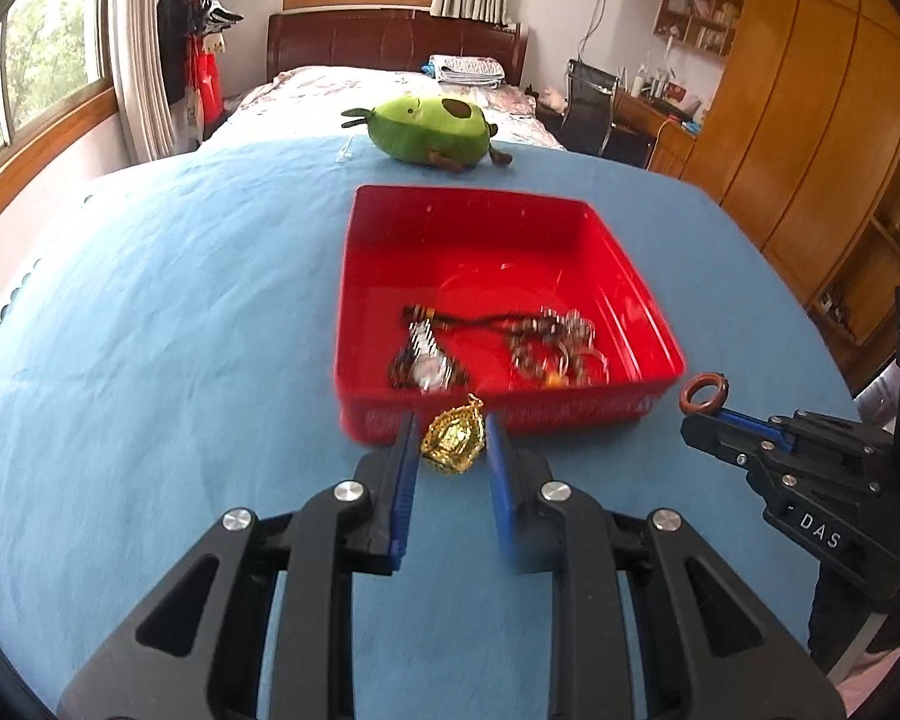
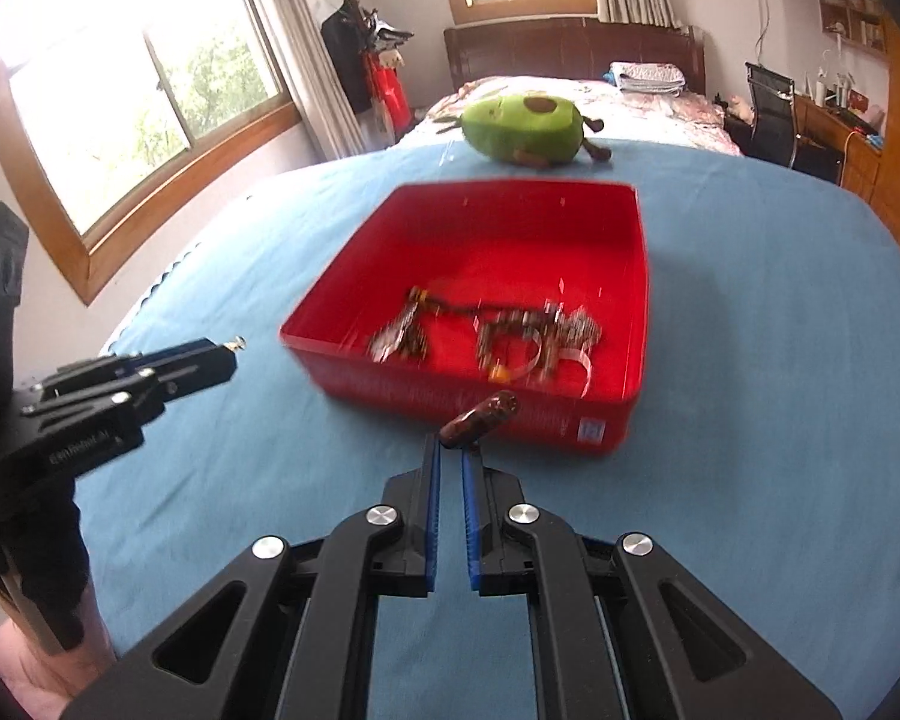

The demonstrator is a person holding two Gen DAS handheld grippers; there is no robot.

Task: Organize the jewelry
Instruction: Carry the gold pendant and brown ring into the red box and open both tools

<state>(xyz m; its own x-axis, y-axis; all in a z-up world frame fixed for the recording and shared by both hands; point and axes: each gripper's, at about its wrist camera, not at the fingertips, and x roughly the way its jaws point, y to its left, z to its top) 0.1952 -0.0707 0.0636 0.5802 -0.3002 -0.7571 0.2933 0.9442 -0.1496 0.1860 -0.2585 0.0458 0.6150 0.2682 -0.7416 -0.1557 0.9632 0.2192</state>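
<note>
From the left wrist, the left tool (image 1: 453, 441) is clamped on a gold pendant (image 1: 453, 443), which sits between its blue pads just short of the near wall of the red tray (image 1: 624, 252). The pendant looks small, hard and light, with an openwork face, so I judge a grip across its flat sides is firmer than one on its loop. Ahead in the tray lie a watch (image 1: 427, 354) and tangled chains (image 1: 555, 342), loose and likely to snag. Off to the right, the right tool (image 1: 705, 405) pinches a brown ring (image 1: 705, 393).

From the right wrist, the right tool (image 2: 453, 450) is nearly together, clamped on the brown ring (image 2: 480, 417) by its edge; the ring is stiff and smooth and could twist out. The tray's near wall (image 2: 450, 396) stands just beyond the tips, so both pieces must clear it. To the left the left tool (image 2: 225, 354) hangs over open blue desk cover (image 2: 780, 360). A plush avocado (image 2: 525, 126) lies well beyond the tray.
</note>
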